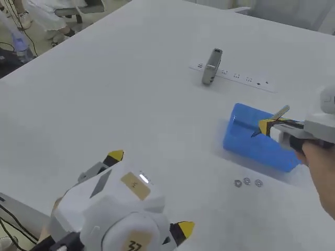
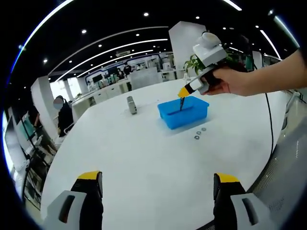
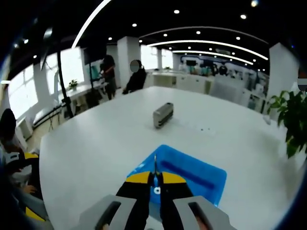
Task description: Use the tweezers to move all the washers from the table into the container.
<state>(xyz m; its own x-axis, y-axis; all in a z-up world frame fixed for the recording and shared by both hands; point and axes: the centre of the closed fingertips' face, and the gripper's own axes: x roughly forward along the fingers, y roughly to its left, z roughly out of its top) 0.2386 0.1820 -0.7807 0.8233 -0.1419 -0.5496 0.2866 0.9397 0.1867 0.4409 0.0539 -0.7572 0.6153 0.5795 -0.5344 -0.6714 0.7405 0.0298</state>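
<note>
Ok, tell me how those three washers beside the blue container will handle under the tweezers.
The washers look small, thin and metallic, so probably light and stiff. They lie flat on the smooth white table, so the tweezers may struggle to catch an edge, and a nudged one could skid. Tipped on edge, a round one might roll.

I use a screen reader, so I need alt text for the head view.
The right gripper, shut on tweezers, hangs over a blue container on a white table; three washers lie beside the container. The open left gripper is low in the foreground.
</note>
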